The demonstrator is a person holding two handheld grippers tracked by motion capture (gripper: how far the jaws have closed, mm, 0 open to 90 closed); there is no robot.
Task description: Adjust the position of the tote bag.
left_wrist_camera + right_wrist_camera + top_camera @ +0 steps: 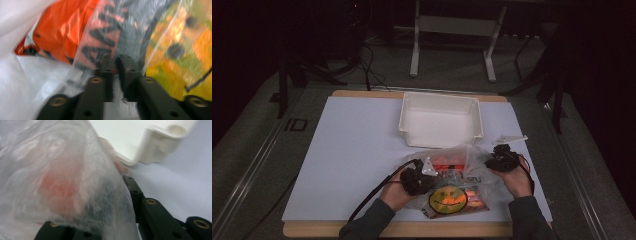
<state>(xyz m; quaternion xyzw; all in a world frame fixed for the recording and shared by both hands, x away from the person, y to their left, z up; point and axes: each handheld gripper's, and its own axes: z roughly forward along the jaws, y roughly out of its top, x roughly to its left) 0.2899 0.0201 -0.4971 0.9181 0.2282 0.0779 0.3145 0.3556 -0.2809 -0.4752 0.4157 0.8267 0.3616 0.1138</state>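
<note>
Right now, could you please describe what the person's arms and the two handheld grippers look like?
Both forearms wear dark grey sleeves. The left gripper is black and blocky, with a grey three-cornered plate on top and a black cable trailing back. The right gripper is also black, with brass-coloured screw inserts on its jaws.

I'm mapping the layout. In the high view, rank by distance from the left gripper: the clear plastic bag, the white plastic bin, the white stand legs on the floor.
1. Clear plastic bag: pinched in the left gripper.
2. White plastic bin: just beyond the bag, mid-table.
3. White stand legs: on the floor past the table's far edge.
</note>
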